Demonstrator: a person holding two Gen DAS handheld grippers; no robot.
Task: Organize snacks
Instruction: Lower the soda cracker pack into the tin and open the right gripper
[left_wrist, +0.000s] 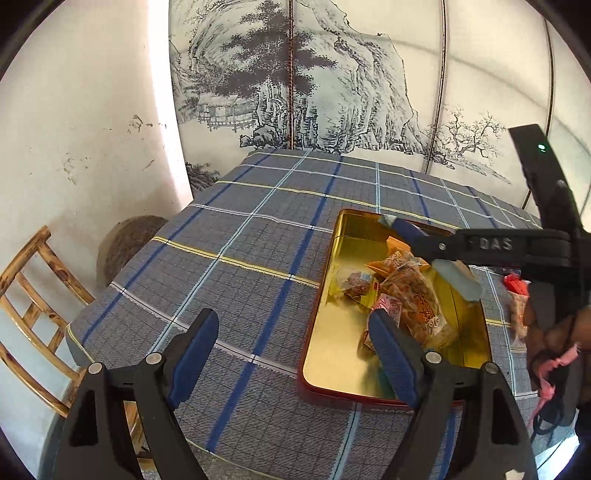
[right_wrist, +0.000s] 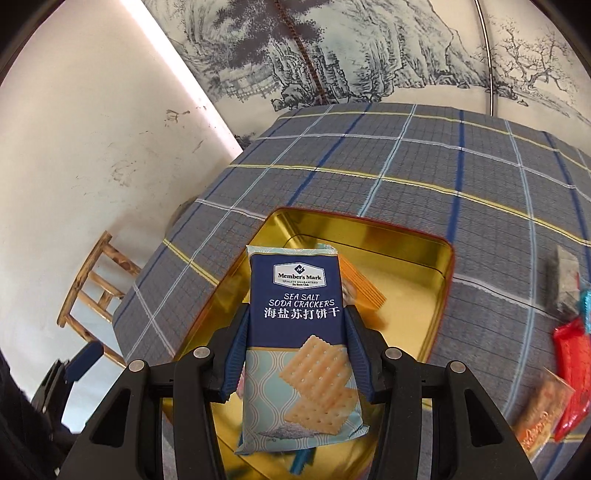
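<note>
A gold tin (left_wrist: 391, 376) with a red rim lies on the plaid tablecloth and holds several snack packets (left_wrist: 410, 291). My left gripper (left_wrist: 295, 354) is open and empty at the tin's near left corner. My right gripper (right_wrist: 295, 336) is shut on a blue pack of sea salt soda crackers (right_wrist: 299, 332) and holds it above the tin (right_wrist: 406, 236). In the left wrist view the right gripper (left_wrist: 432, 251) reaches over the tin from the right, with the cracker pack (left_wrist: 458, 277) edge-on between its fingers.
More loose packets lie on the cloth right of the tin: a red one (right_wrist: 572, 365), an orange one (right_wrist: 539, 413) and a grey one (right_wrist: 565, 284). A wooden chair (left_wrist: 33, 314) stands left of the table. A painted screen (left_wrist: 314, 74) stands behind.
</note>
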